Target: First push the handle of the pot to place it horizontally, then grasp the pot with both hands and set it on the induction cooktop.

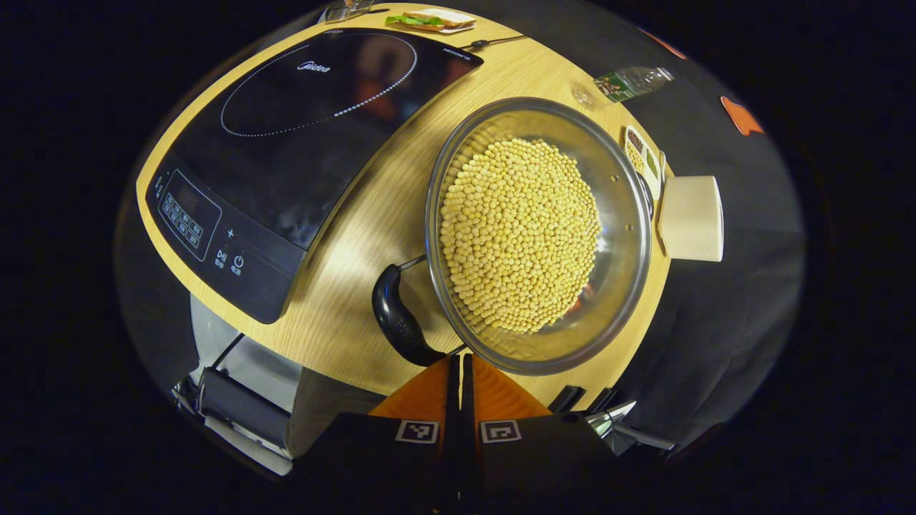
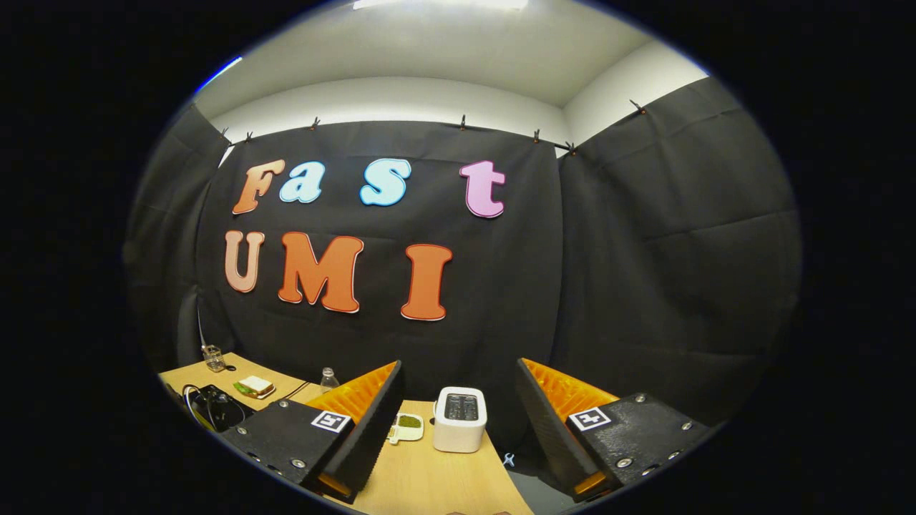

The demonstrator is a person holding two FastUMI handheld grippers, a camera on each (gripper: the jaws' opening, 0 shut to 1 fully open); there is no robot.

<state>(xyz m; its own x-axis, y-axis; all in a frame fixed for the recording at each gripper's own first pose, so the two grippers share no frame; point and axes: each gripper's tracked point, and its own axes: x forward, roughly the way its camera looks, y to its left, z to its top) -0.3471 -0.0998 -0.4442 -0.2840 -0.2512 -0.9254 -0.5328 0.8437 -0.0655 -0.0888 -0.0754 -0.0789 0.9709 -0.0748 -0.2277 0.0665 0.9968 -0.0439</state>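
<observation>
Left gripper view: left gripper, fingers pressed together, tips beside the black handle at seven o'clock of the bean-filled pot; cooktop at ten o'clock. Right gripper view: right gripper spread wide, toaster between its fingers.

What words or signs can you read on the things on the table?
"Midea": on the glass of the induction cooktop.
"+": on its control panel.
Too small or blurred to read: the other marks on the panel, the print at the cooktop's far corner, the wrapper on the bottle.
</observation>
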